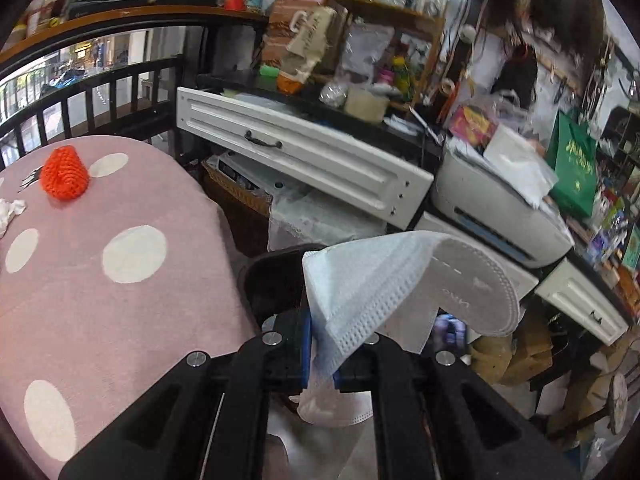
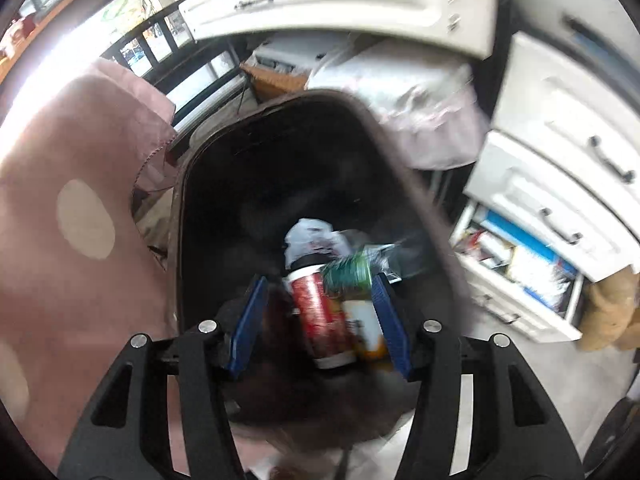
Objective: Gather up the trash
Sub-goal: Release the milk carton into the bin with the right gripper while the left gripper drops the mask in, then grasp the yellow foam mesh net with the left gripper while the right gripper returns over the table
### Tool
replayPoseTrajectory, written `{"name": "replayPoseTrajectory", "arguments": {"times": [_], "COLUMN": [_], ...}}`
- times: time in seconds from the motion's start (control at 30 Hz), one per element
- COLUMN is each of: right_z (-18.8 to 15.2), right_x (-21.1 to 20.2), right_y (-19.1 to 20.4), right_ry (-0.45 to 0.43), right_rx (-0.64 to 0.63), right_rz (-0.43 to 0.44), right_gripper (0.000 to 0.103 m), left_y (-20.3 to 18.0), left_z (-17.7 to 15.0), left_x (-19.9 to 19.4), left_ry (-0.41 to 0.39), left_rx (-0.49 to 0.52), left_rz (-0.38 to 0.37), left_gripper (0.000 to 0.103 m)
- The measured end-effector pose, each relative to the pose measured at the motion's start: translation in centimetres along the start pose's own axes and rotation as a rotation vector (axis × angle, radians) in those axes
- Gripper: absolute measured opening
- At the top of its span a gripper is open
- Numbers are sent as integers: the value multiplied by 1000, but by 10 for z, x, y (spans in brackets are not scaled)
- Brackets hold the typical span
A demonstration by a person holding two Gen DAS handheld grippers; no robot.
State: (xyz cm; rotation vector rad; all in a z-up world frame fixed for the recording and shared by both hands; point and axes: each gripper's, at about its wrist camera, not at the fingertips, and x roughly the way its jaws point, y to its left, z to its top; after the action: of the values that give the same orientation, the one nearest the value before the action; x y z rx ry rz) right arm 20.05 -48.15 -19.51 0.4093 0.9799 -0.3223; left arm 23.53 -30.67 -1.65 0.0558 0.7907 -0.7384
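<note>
My left gripper (image 1: 320, 344) is shut on a white face mask (image 1: 400, 280), which fans out above and to the right of the fingers. It hangs past the edge of the pink dotted tablecloth (image 1: 100, 312), near a black bin (image 1: 276, 280). In the right wrist view my right gripper (image 2: 320, 280) stands open over the black bin's (image 2: 416, 200) mouth. A red can (image 2: 320, 316), an orange-and-white cup (image 2: 366, 328), a green wrapper (image 2: 348, 274) and a white plastic scrap (image 2: 308, 236) show blurred between and beyond the blue pads (image 2: 248, 320); a dark gap separates the left pad from the can.
An orange knitted piece (image 1: 64, 174) and a crumpled tissue (image 1: 10, 212) lie on the tablecloth. White drawers (image 1: 304, 156) and a printer (image 1: 496, 208) stand behind the bin, amid cluttered shelves. More white drawers (image 2: 560, 168), one of them open, stand right of the bin.
</note>
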Motion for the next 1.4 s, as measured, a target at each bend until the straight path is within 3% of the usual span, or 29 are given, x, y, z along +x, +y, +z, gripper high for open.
{"name": "replayPoseTrajectory", "arguments": {"times": [0.3,0.63,0.7,0.73,0.77,0.8,0.83,0.87,1.03,1.23,1.4], "right_z": [-45,-70,-72,-73,-74,-75,-76,-76,-78,-75,-65], "right_x": [-76,-111,-114,-114,-115,-116,-117,-118,-125,-132,-137], "right_y": [-56,-97,-101,-103,-105,-106,-107,-108,-116,-107,-85], "right_ry": [-91,-132,-135,-134,-135,-138,-140,-143,-159,-177,-194], "right_rx": [-1,78,88,92,93,89,86,87,113,96,62], "right_rz": [-79,-71,-66,-63,-64,-68,-74,-77,-79,-87,-56], "right_gripper": [58,58,58,58,58,58,59,59,61,65,68], "left_y": [-37,-41,-42,-43,-43,-44,-44,-45,-48,-52,-33], "left_z": [-21,-51,-56,-57,-58,-58,-58,-58,-51,-36,-31], "left_x": [93,173,182,189,192,193,192,190,170,101,35], "left_ry": [188,366,385,402,417,418,405,400,395,268,161], "left_rx": [87,117,128,129,129,130,132,135,120,157,154], "left_rz": [82,203,223,228,233,239,242,242,175,90,97], "left_gripper": [8,8,13,26,51,62,75,79,79,88,94]}}
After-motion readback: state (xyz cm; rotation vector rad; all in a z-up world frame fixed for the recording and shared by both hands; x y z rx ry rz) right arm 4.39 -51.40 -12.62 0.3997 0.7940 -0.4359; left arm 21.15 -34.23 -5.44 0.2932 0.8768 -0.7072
